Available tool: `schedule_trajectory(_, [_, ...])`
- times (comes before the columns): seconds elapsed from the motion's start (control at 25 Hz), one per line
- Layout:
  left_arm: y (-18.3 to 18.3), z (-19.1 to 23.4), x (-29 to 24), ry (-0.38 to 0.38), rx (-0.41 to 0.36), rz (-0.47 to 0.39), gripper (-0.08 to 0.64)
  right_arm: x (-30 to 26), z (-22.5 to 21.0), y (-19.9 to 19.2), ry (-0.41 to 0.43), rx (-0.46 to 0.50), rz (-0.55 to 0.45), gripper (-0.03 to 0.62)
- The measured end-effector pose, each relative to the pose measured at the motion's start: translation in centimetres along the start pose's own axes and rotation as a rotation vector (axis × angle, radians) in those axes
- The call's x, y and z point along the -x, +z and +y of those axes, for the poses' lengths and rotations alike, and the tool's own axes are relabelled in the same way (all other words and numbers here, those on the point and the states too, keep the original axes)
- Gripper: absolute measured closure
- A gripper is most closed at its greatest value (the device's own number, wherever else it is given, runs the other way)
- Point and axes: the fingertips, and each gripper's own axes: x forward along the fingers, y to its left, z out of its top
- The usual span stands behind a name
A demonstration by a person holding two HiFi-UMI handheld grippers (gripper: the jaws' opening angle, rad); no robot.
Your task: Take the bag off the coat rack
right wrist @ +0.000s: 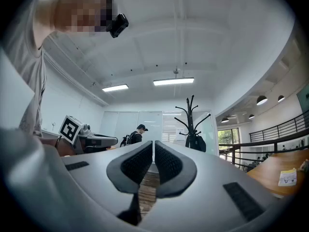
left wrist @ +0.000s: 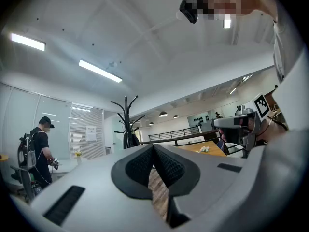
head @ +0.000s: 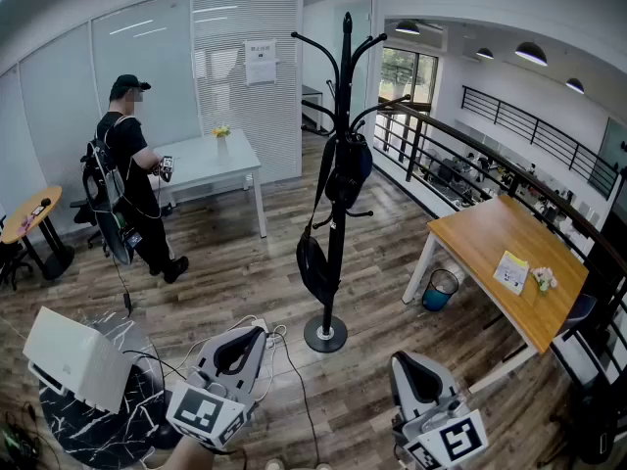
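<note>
An open office with a wood-plank floor is spreading out ahead, a railing curving along its right side. The left gripper [head: 239,339] is sitting low in the head view with its jaws pressed together and nothing between them. The right gripper [head: 416,364] is doing the same, closed and empty and tipping slightly upward. Just beyond and between them the coat rack [head: 338,116] is standing upright on its round base. A dark bag [head: 349,170] is hanging high against the pole, and a second, smaller dark pouch [head: 314,259] is dangling lower on a long strap, on the pole's left. Which of the two is meant I cannot tell. Both are hanging with their long axis vertical, well above the grippers, so the coming reach is looking like forward and up; neither gripper is clearly nearer, though the lower pouch is leaning toward the left gripper's side. Farther off, a person in black [head: 130,164] is standing at a white worktop [head: 211,160].
</note>
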Motion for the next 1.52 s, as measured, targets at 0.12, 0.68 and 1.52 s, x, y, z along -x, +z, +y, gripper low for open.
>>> schedule_trajectory(0.12, [0.1, -0.3, 0.0, 0.003, -0.003, 0.003, 0.543, 0.3, -0.1, 0.0, 0.006, -0.003, 0.003, 0.552])
schedule_trajectory(0.68, [1.7, -2.8, -0.5, 0.054, 0.030, -0.072, 0.494, 2.7, -3.3, 0.5, -0.021, -0.026, -0.039, 0.445])
schedule_trajectory(1.52, [-3.3, 6.0, -11.1, 0.038, -0.003, -0.032, 0.342, -9.6, -8.6, -5.4, -0.043, -0.010, 0.028, 0.376])
